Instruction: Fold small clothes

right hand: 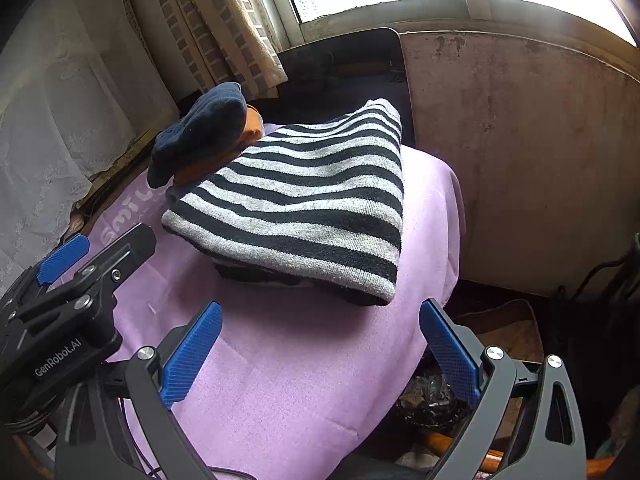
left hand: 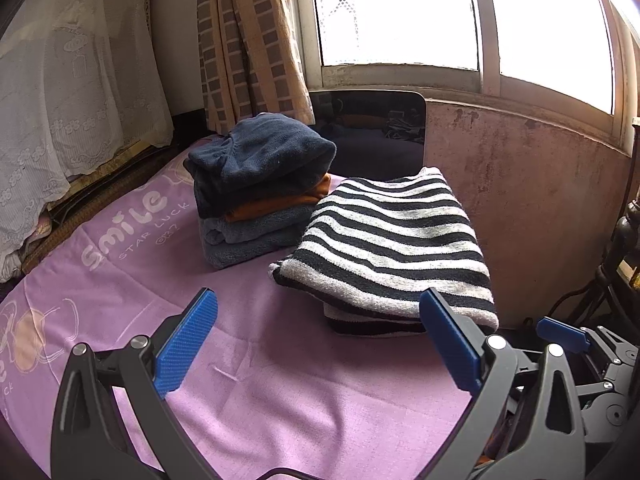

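- Centrally, a folded black-and-white striped garment (left hand: 384,244) lies on a purple cloth (left hand: 280,392) printed with "Smile", towards the right and far part of that surface.
- Just left of it stands a stack of folded clothes (left hand: 260,196): a navy piece on top, an orange one beneath, grey-blue ones at the bottom. Whether stack and striped piece touch cannot be told.
- Left gripper (left hand: 320,340): jaws spread wide, holding nothing, hovering over bare purple cloth. The striped garment's near edge sits just beyond its right blue pad (left hand: 452,344).
- Right gripper (right hand: 320,348): jaws likewise wide apart and empty. The garment's near folded edge lies just ahead, roughly between the two pads' lines.
- Handling, as a judgement: the striped piece is a soft, light knit. It will sag and bunch when lifted, and its layers may slide apart. A darker layer peeks out under the near edge.
- Suggested hold: pinch through all layers at the near corners, one gripper per corner, so the fold stays together.
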Demonstrator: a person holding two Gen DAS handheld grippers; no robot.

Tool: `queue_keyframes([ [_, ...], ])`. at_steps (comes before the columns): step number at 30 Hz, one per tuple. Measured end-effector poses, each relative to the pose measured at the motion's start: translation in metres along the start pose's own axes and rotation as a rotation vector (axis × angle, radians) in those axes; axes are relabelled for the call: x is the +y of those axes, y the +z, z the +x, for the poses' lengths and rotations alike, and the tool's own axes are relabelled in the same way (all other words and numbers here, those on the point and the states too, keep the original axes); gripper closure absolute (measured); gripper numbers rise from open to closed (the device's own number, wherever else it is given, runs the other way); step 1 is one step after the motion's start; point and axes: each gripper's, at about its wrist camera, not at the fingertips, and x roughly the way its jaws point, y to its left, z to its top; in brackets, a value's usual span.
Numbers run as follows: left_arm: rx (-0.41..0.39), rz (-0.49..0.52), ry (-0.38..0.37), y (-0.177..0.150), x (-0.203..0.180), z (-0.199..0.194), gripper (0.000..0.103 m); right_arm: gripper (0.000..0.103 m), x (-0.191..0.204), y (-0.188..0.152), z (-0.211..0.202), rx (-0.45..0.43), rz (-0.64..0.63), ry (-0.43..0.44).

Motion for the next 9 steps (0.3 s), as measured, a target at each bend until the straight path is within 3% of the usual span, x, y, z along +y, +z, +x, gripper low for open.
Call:
queue_keyframes([
  [9, 0.031, -0.029, -0.005, 0.0004, 0.0050, 0.0061, 0.005, 0.004, -0.0003, -0.0006, -0.0004, 0.000, 0.002, -0.002],
])
